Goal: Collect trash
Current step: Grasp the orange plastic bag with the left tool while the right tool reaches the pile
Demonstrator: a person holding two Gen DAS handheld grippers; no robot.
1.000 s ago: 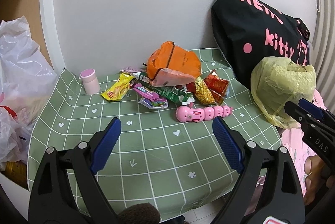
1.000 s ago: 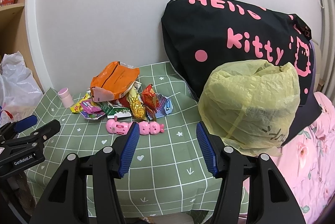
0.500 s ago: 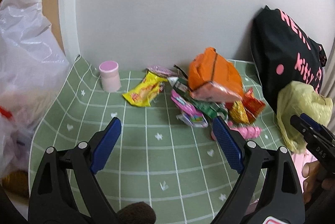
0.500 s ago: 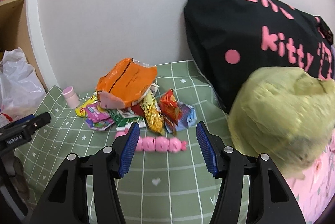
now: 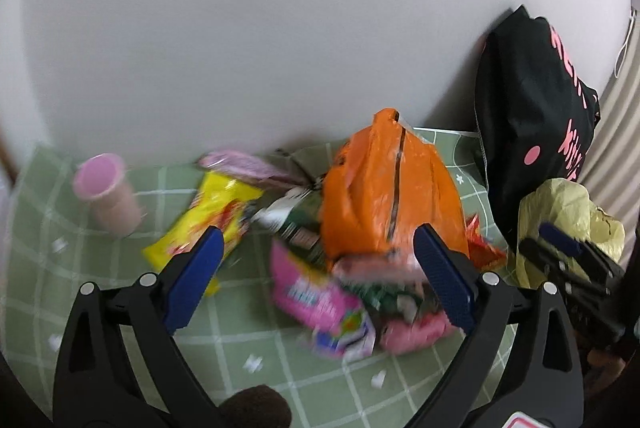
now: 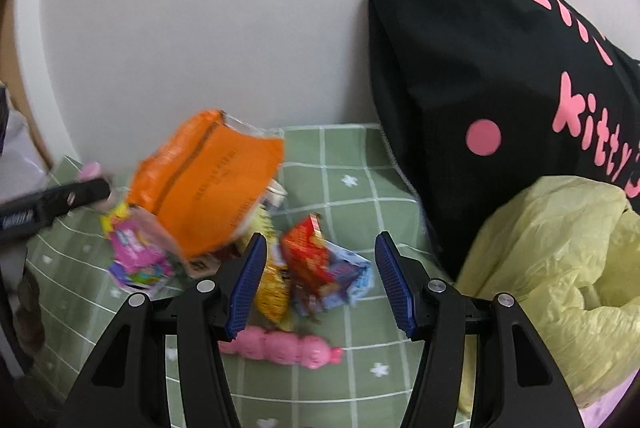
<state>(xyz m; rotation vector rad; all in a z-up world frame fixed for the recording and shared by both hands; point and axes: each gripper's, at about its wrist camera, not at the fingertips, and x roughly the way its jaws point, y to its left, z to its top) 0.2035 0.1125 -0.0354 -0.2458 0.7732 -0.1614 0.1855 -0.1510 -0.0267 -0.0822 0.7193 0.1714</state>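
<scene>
The left tool (image 5: 316,268) is spread wide with nothing between its blue pads, framing the middle of the trash pile in the lower half of its view. The right tool (image 6: 318,282) is likewise spread and empty, its pads bracketing a red wrapper (image 6: 306,256) and a gold wrapper (image 6: 274,298) at lower centre.

The trash sits heaped against the white wall (image 5: 280,27) at the back of the tabletop (image 5: 256,340), which wears a green grid-patterned cloth. An orange bag (image 5: 384,191) tops the pile; a yellow wrapper (image 5: 212,216) lies to its left, a pink packet (image 5: 316,296) below it. A pink cup (image 5: 108,193) stands apart at the left of the left view, with open cloth around it. A pink caterpillar toy (image 6: 288,346) lies just in front of the pile in the right view, with bare cloth beneath it toward the frame's bottom.

On the right the room closes in: a black tote bag (image 6: 500,75) leans on the wall, and a yellow-green plastic bag (image 6: 560,268) bulges at the lower right, close to the right tool's outer finger. The left view is motion-blurred, so small print is unreadable.
</scene>
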